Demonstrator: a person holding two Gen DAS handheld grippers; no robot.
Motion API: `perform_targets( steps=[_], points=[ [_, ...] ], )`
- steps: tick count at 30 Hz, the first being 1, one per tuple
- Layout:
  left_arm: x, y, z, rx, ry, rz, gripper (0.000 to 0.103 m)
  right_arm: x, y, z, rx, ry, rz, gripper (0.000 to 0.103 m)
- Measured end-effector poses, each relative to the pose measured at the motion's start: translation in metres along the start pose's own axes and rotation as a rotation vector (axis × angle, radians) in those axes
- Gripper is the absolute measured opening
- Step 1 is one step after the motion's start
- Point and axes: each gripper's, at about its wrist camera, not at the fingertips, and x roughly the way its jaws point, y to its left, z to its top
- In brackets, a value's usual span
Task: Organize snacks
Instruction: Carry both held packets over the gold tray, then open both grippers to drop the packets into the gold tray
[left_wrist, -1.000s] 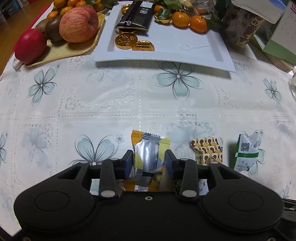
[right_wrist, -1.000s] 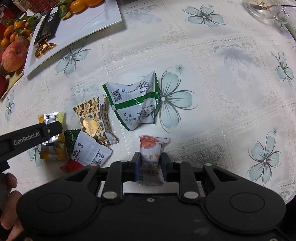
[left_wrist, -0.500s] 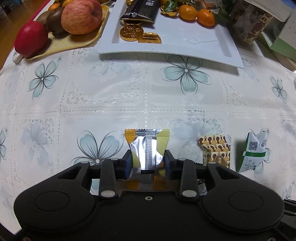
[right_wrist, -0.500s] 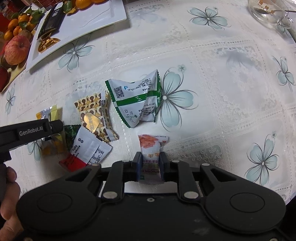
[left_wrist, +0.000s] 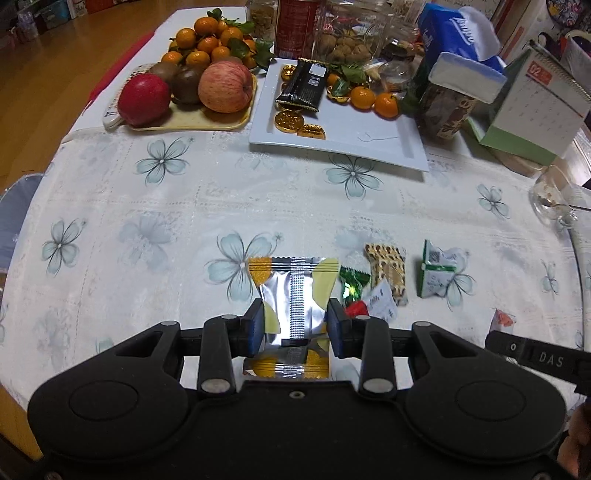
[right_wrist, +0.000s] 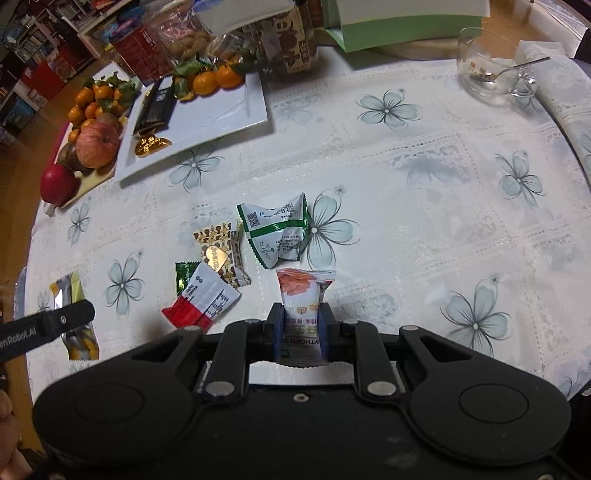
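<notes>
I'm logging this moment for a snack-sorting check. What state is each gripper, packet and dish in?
left gripper: shut on the yellow-silver packet, sealed.
right gripper: shut on the orange-white packet, sealed.
green-white packet: crumpled, lying on the table.
brown patterned packet: lying flat.
red-white packet: lying over the small green packet.
white plate: partly filled.
glass bowl: nearly empty, spoon inside.

a glass bowl (right_wrist: 487, 62) with a spoon (right_wrist: 517, 70) — near it, a desk calendar (left_wrist: 532, 107).

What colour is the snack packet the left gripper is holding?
Silver with yellow and orange corners. The snack packet shows best in the left wrist view, pinched in the left hand-held gripper.
</notes>
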Motion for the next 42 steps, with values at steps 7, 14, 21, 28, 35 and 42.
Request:
perform_targets(
  steps=[7, 14, 21, 28, 35, 42],
  points=[
    [-0.048, 0.010, -0.083, 0.000, 0.031, 0.015, 0.043, -0.064, -0.015, -0.085, 0.026, -0.017, 0.093, 0.020],
    [-0.079, 0.013, -0.154, -0.030, 0.085, -0.014, 0.043, -0.111, -0.012, -0.165, -0.016, -0.032, 0.119, 0.020],
    [-0.094, 0.004, -0.206, -0.043, 0.107, -0.054, 0.043, -0.134, -0.015, -0.234, -0.015, -0.037, 0.150, 0.020],
    [-0.096, -0.024, -0.231, 0.001, 0.105, -0.096, 0.043, -0.139, -0.032, -0.273, 0.004, -0.072, 0.074, 0.020],
    [-0.089, -0.043, -0.227, 0.029, 0.106, -0.081, 0.043, -0.139, -0.046, -0.272, 0.041, -0.081, 0.062, 0.020],
    [-0.087, -0.053, -0.212, 0.067, 0.085, -0.053, 0.044, -0.136, -0.038, -0.236, 0.023, -0.139, 0.012, 0.020]
  ],
)
